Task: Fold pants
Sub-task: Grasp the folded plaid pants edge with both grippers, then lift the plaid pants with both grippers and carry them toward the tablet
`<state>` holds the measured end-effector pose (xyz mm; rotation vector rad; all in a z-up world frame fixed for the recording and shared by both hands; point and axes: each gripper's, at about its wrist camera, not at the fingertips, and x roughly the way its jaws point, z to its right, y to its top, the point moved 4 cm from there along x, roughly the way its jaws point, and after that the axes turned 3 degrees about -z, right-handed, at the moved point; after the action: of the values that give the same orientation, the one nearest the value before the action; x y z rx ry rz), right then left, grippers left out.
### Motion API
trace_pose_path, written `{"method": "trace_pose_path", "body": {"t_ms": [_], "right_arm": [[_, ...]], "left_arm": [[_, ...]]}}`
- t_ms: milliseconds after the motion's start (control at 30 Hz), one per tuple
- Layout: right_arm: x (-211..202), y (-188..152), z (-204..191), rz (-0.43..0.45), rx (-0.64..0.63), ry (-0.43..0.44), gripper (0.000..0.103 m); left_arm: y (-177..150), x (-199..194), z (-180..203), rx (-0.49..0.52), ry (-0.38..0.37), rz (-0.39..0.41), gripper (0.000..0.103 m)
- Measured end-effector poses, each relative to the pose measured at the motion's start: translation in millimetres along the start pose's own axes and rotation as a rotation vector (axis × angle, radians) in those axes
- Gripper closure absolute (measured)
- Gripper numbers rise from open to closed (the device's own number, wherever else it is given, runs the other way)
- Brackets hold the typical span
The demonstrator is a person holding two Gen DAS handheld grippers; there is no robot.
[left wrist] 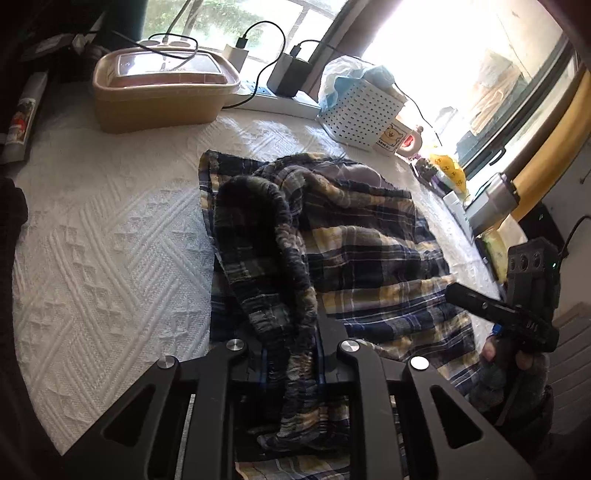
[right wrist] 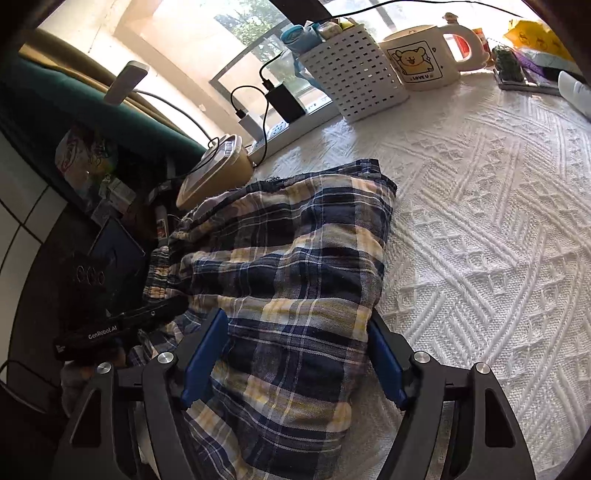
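1. I see a white textured bedspread covering the work surface.
2. A window behind it shows green foliage; daylight is strong and overexposed.
3. A white power strip lies along the sill, chargers plugged in.
4. A white tiled wall stands at the left in the right wrist view.

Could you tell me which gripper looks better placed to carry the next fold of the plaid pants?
Probably the left gripper: it is shut on the plaid pants at the gathered waistband. The right gripper is open, only straddling the fabric.
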<state>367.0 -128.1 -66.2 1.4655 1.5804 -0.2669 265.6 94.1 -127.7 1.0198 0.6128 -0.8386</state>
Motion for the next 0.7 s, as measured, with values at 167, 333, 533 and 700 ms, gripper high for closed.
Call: {"method": "trace_pose_path", "body": {"t_ms": [167,333,533,700], "right_arm": [[0.1,-0.5,0.4,0.007,-0.003,-0.024,0.030],[0.7,1.1,6.4,0.006,0.017,-0.052,0.050],[6.1,-0.3,3.3,-0.010,-0.011,-0.085,0.065],[7.4,-0.5,2.3,-0.012,-0.019,-0.096,0.075]], "left_arm": [[-0.2,10.0,-0.5,0.002,0.063,-0.032,0.085],[1.1,13.4,-2.2,-0.020,0.065,-0.049,0.083],[0.2,13.7,1.2,-0.007,0.086,-0.035,0.084],[1.2,10.4,7.3,0.015,0.091,-0.018,0.087]]}}
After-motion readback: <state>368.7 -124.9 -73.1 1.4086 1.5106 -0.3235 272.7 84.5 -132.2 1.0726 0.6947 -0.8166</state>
